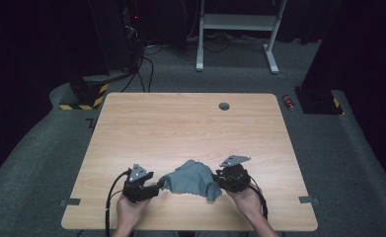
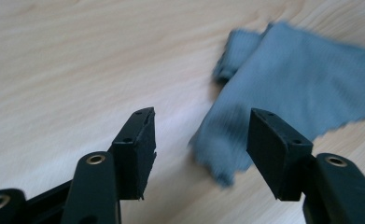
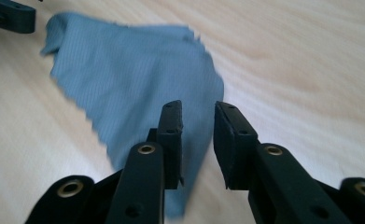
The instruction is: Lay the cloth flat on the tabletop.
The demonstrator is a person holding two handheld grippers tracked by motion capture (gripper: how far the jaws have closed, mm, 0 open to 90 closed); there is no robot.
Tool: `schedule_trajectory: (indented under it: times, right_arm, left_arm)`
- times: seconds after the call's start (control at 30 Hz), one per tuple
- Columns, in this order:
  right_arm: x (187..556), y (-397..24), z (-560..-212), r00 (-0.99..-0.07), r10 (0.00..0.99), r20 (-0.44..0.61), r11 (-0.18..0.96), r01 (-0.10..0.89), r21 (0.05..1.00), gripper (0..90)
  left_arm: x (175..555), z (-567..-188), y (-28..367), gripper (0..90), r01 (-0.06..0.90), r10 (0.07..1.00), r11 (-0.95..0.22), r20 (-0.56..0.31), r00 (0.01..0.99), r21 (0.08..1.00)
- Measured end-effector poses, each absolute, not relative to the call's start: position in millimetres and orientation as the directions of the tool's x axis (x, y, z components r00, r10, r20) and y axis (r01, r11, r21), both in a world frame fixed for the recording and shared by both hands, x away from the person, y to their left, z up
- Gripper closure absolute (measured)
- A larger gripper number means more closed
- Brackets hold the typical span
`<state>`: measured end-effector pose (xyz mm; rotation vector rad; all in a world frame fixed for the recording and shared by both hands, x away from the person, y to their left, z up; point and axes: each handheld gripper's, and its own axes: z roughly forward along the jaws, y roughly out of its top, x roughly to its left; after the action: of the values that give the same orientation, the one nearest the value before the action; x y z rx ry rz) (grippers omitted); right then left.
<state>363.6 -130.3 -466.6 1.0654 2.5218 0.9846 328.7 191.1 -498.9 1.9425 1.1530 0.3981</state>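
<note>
Clearly the grey-blue cloth (image 1: 190, 178) is the thing being worked: it lies rumpled on the wooden bench (image 1: 180, 123) near the edge closest to the person, between the two claws, with one hump raised in its middle. It looks thin, light and entirely limp, with a fine ribbed weave and pinked, zigzag edges, so I judge it will sag and fold as soon as it is lifted and will slide easily over the smooth wood. Nothing about it is fragile. A pinch near a corner or along an edge should hold best, since a single layer gives the pads something to close on; a grab at the hump would likely catch several layers at once.

The left claw (image 2: 201, 140) is released, its jaws standing well apart with the near corner of the cloth lying on the bench just beyond and between them, not pressed by either pad. In the high view it sits just left of the cloth (image 1: 157, 186).

The right claw (image 3: 197, 135) is also released, its jaws parted by a narrow gap; the cloth's pointed end passes under its left jaw, and neither pad clamps it. Seen from above it sits at the cloth's right edge (image 1: 219, 178).
</note>
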Motion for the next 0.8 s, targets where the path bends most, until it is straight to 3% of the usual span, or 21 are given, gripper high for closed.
schedule_trajectory:
  times: [0.23,0.43,0.57,0.7,0.8]
  right_arm:
    - [393,-103,-496,-0.656,0.754,0.044,0.502,0.618,0.605,68.3]
    - [385,-107,-503,-0.693,0.721,-0.009,0.570,0.587,0.575,89.5]
    - [376,-114,-502,-0.715,0.699,-0.029,0.598,0.562,0.571,89.5]
    - [380,-119,-498,-0.675,0.738,-0.004,0.538,0.584,0.608,78.8]
    - [386,-115,-497,-0.661,0.750,-0.013,0.529,0.588,0.611,75.7]
  left_arm:
    - [359,-493,168,47.8,0.617,0.821,-0.303,-0.130,0.556,0.726]
    - [361,-507,152,57.5,0.650,0.790,-0.381,-0.133,0.598,0.658]
    - [358,-506,156,60.5,0.653,0.783,-0.364,-0.161,0.600,0.664]
    - [367,-494,161,55.5,0.656,0.808,-0.313,-0.170,0.564,0.686]
    - [380,-487,158,53.8,0.658,0.818,-0.307,-0.163,0.551,0.687]
